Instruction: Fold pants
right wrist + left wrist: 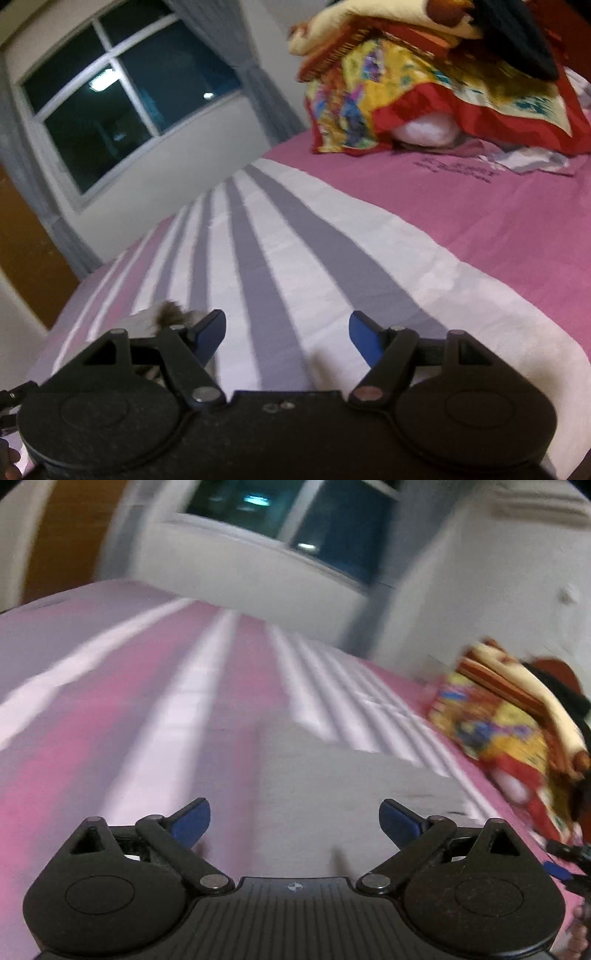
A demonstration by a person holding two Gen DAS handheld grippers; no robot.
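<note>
Left wrist view: my left gripper [294, 821] has its jaws spread wide, nothing between them. Just past the blue pads sits a flat grey rectangle, which I take to be the pants [343, 790], already folded into a compact block on the bed [74, 709]. Frame is motion-blurred, so I can't tell seams or waistband. The block lies toward the bed's right side in this view, with the colourful blanket pile [509, 731] beyond it near the far right edge.

Right wrist view: right gripper [287, 334] also gapes wide and carries nothing, hovering over the striped sheet. A dark furry tuft [173, 310] shows by its left finger; can't identify it. Pants aren't visible here. Blanket heap occupies the far right corner; window [122, 96] behind.

My read: folding looks largely done, both tools released. Next move calls for checking the block is square, then either a last half-fold, pinching one short edge with both tools, or pulling away.
</note>
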